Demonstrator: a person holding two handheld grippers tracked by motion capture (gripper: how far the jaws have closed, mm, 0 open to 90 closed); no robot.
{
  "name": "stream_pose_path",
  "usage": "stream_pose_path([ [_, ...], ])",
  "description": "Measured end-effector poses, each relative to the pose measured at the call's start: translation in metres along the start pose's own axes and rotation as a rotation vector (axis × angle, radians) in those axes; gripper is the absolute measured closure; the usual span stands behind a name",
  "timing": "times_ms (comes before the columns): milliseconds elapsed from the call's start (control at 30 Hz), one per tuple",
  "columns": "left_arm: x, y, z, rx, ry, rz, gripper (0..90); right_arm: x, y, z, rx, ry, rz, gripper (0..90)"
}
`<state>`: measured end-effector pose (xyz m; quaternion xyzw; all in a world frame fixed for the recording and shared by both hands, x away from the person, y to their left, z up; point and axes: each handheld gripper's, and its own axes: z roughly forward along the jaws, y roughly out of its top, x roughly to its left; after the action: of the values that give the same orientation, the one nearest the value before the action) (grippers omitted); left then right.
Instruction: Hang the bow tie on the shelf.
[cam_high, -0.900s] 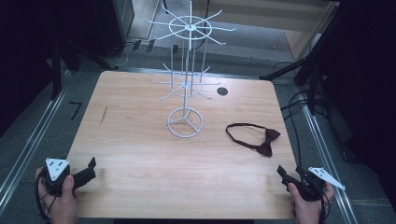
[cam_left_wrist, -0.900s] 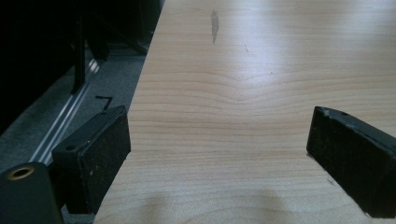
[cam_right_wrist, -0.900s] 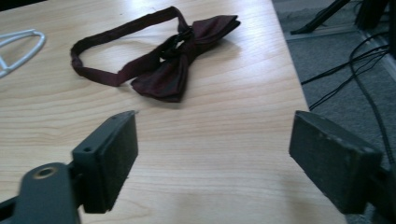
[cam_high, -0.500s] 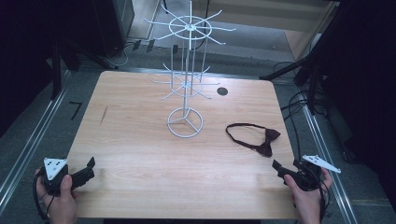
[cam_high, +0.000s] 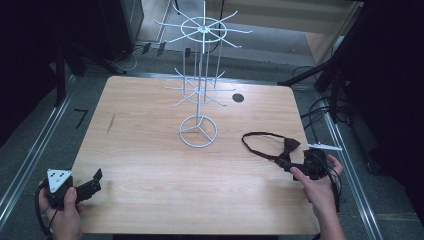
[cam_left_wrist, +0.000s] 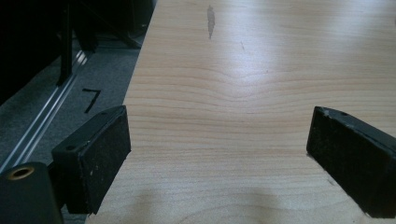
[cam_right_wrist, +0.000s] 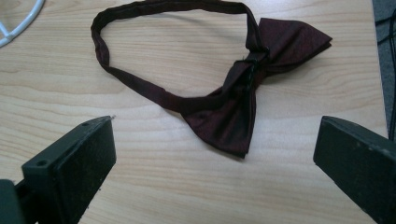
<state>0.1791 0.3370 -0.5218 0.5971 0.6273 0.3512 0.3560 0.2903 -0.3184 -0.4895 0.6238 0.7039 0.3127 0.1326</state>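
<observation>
bright glare on wood, dark surroundings, sharp.

Each hand carries a black gripper: the left gripper (cam_high: 96, 179) has a grey three-cornered plate with small dark dots on top, and the right gripper (cam_high: 289, 164) has a similar pale plate seen from its edge. The jaws are thick black blocks with rough pads and small screw holes near their tips. Thin black cables hang behind both grippers, and the forearms are without sleeves.

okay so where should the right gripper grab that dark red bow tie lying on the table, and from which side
Probably at the knot of the bow tie, the firmest, thickest part, where wings and strap meet. The tie lies flat, so bring the open right gripper down from above on the person's side, one jaw on either side of the knot.
</observation>
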Motion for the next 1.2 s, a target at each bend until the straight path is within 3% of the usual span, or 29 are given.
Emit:
stream_pose_path([
  [233, 0.002, 0.000, 0.000, 0.002, -0.011, -0.010, 7.1, 0.011, 0.022, 0.009, 0.088, -0.025, -0.036, 0.0],
  [333, 0.002, 0.000, 0.000, 0.007, -0.017, -0.015, 7.1, 0.016, 0.032, 0.017, 0.154, -0.039, -0.059, 0.0],
  [667, 0.004, 0.000, 0.001, 0.007, -0.030, -0.027, 7.3, 0.013, 0.053, 0.036, 0.241, -0.063, -0.050, 0.0],
  [867, 0.004, 0.001, 0.001, 0.011, -0.037, -0.026, 7.3, 0.015, 0.054, 0.050, 0.304, -0.071, -0.073, 0.0],
  [1000, 0.005, 0.001, 0.001, 0.019, -0.042, -0.030, 7.4, 0.022, 0.048, 0.066, 0.393, -0.099, -0.151, 0.0],
  [1200, 0.005, 0.001, 0.001, 0.019, -0.045, -0.031, 7.7, 0.021, 0.048, 0.077, 0.416, -0.132, -0.155, 0.0],
])
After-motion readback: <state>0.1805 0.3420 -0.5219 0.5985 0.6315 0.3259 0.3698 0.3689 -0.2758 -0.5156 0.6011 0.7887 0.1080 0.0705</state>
